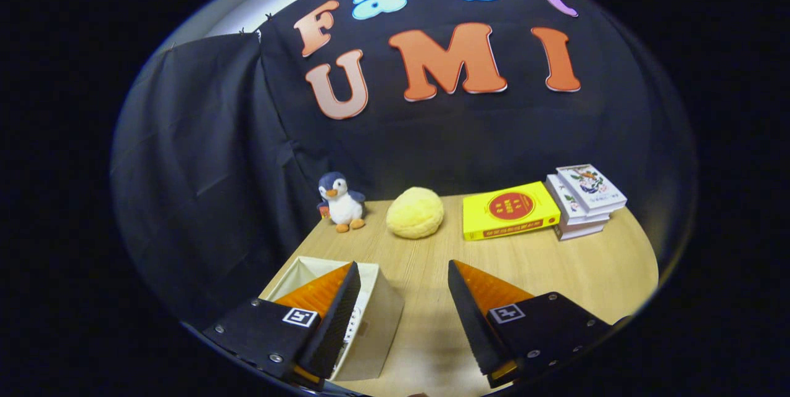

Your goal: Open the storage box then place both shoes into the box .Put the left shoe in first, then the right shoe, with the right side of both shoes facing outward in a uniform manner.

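Observation:
A pale fabric storage box [376, 317] stands on the wooden table [555, 273], under and just behind my left finger [336, 317]. Its top looks open, and the cream inside wall shows beyond that finger. My gripper [404, 267] hangs above the table with its fingers spread wide apart and nothing between them. The right finger [472, 317] is over bare wood to the right of the box.
At the back of the table, from left to right, are a plush penguin [340, 201], a round yellow cushion [415, 212], a yellow book [510, 210] lying flat and a short stack of books [585, 198]. Black cloth walls close off the back and left.

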The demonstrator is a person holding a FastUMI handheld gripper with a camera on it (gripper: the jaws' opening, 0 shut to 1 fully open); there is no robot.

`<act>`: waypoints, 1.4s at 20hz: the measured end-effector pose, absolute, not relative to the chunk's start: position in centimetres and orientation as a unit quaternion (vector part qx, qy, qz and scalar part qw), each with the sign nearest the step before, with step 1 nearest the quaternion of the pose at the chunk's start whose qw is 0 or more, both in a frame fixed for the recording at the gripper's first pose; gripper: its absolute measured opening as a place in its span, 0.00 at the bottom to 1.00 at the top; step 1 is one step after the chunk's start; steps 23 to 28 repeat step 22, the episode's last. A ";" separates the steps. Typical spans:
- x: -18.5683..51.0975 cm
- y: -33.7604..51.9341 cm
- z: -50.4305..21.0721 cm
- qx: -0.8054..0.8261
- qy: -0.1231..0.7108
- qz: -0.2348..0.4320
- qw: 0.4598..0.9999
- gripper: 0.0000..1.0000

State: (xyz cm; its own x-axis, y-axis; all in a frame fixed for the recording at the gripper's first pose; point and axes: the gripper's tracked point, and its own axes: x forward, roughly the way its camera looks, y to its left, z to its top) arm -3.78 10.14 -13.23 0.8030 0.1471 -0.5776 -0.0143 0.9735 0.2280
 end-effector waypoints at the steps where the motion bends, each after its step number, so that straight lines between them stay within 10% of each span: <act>1: -3.4 8.5 -11.8 0.103 0.285 0.041 0.952 0.88; 13: -3.6 -8.8 0.6 0.029 0.064 -0.031 0.997 0.97; 28: -4.2 -12.4 1.8 0.033 0.043 -0.025 0.998 0.97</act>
